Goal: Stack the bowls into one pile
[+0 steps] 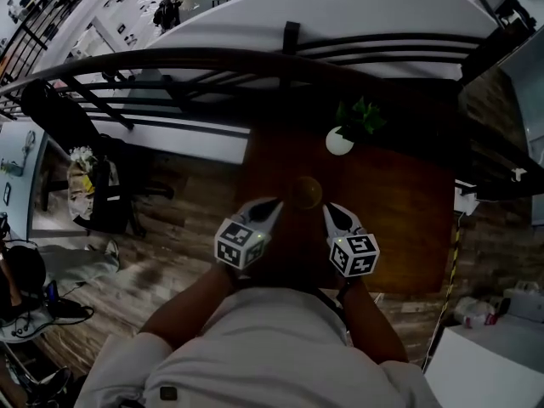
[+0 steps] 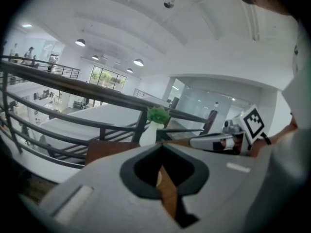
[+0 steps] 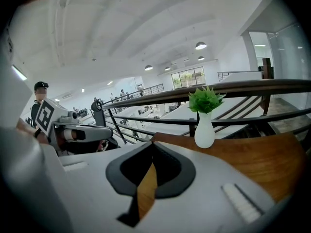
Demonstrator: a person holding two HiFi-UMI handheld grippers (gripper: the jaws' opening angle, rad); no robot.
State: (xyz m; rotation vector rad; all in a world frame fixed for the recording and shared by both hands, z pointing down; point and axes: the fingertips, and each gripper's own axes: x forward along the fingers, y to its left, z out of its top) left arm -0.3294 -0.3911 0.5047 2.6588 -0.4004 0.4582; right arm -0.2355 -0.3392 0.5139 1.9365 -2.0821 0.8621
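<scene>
Item: bowl (image 1: 304, 192), round, brownish, on the wooden table (image 1: 408, 228); single or already piled, cannot tell. Left gripper (image 1: 272, 204) at its seven o'clock, right gripper (image 1: 328, 210) at its five. Both jaw pairs pressed together, empty, about equally near.

The head view is dim. The wooden table (image 1: 408, 219) and the person's shirt (image 1: 280, 347) lie in murky shadow, while the far pale surface (image 1: 340, 7) beyond the railing (image 1: 212, 62) is bright and washed out. Straight lines bow strongly toward the edges. Both gripper views are bright, lit by ceiling lamps (image 3: 200, 45) and far windows (image 3: 187, 76), with black corners. The left gripper (image 2: 162, 144) and right gripper (image 3: 153, 145) blur near the lens. The vase (image 3: 204, 130) is sharp in the right gripper view and softer in the left.
</scene>
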